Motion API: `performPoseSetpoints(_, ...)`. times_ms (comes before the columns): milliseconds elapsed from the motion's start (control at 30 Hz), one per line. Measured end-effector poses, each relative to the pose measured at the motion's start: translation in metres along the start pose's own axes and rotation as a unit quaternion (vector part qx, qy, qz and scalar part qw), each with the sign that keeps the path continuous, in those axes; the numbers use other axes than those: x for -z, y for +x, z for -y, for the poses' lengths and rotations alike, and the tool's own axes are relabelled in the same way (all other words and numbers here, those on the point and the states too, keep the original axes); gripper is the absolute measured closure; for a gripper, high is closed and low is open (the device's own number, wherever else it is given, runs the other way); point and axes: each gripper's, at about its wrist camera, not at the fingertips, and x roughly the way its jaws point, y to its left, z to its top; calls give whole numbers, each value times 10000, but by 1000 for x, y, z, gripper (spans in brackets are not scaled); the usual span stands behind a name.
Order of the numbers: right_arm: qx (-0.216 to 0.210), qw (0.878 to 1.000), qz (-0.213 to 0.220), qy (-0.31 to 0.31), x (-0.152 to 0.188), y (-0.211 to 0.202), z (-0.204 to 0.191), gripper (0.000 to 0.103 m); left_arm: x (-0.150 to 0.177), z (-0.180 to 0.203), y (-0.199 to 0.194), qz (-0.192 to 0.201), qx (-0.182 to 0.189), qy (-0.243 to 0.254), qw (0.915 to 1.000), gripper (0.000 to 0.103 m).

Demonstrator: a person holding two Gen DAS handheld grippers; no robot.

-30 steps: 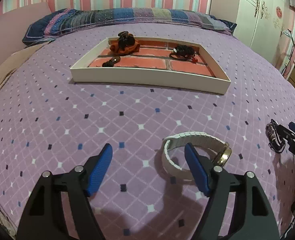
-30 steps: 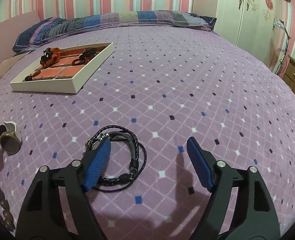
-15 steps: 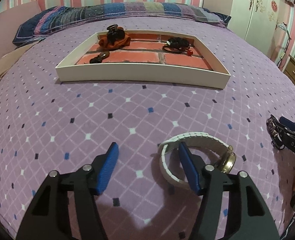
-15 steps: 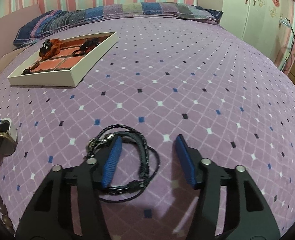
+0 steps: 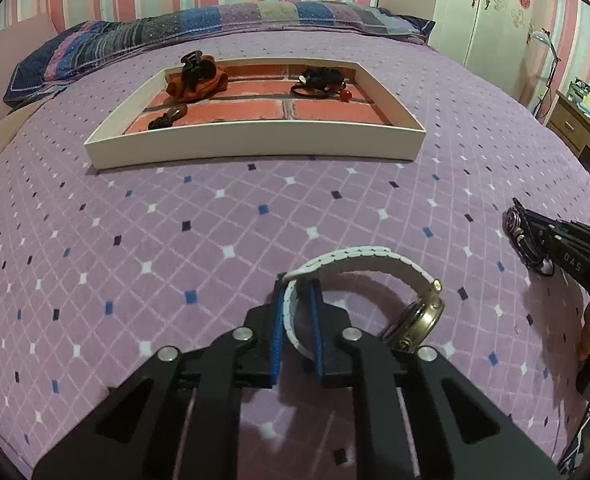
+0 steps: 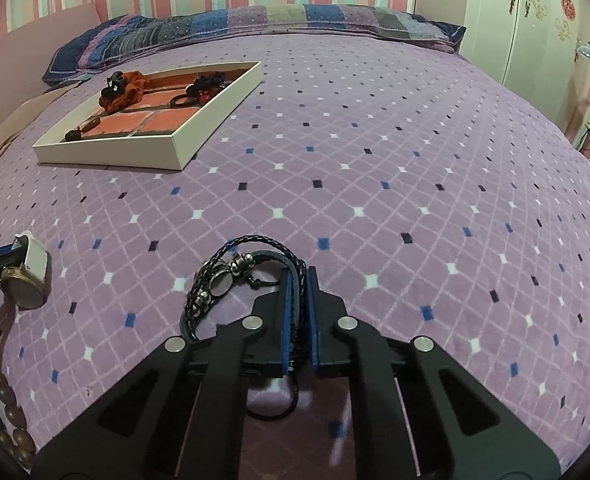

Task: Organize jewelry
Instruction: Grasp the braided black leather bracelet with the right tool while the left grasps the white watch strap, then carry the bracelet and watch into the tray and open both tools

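Your left gripper (image 5: 297, 308) clamps the watch (image 5: 375, 276) strap; your right gripper (image 6: 297, 296) pinches the braided bracelet (image 6: 231, 276). Both likely bound for the tray (image 5: 255, 140) ahead

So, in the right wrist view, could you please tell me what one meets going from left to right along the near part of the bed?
Wooden bead string → white-strapped watch → braided black bracelet, held in the right gripper.

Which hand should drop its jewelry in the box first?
Probably the left gripper: it grips the watch with the tray straight ahead. The right gripper, holding the bracelet, sees it off to the left.
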Motion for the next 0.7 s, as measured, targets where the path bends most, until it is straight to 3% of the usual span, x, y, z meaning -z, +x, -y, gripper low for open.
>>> performPoseSetpoints(100,-4,10000,53,11,-2,-2,-1,96,-2,-1,-3,65,8,-57,10000,97)
performPoseSetpoints(367,-24,9994,335,120,-16,-14,-3,96,-16,5,-23,464,-151,-8,9988,97)
performPoseSetpoints(700,-180,9973,694,142,-54,-34,-16,96,-58,-2,-51,884,-337,-80,9955,97)
